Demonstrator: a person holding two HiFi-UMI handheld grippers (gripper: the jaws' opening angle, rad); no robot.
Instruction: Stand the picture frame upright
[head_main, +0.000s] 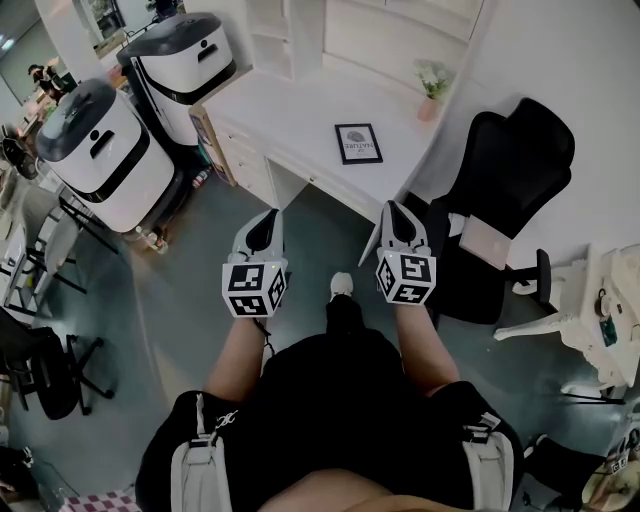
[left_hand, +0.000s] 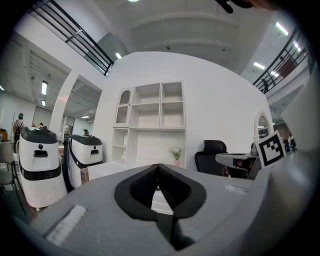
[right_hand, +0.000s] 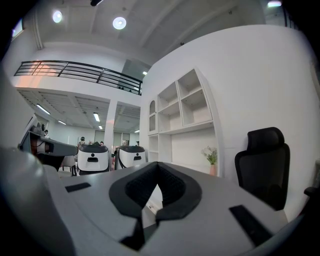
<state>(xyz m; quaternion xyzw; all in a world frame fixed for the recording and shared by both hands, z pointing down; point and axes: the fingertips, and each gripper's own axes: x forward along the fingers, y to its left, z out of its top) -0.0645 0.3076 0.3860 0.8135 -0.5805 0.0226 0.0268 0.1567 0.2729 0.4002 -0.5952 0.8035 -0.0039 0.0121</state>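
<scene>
White desk (head_main: 300, 105): picture frame (head_main: 358, 143) flat, well beyond L gripper (head_main: 270, 218), R gripper (head_main: 396, 210), jaws closed.

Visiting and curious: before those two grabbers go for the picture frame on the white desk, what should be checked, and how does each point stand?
1. View of the picture frame clear, nothing on it: ok.
2. Frame upright: not ok, flat on the desk.
3. Jaws of the left gripper open: not ok, shut, empty.
4. Jaws of the right gripper open: not ok, shut, empty.
5. Room between frame and flower vase: ok.
6. Back stand on the frame: cannot tell.
</scene>
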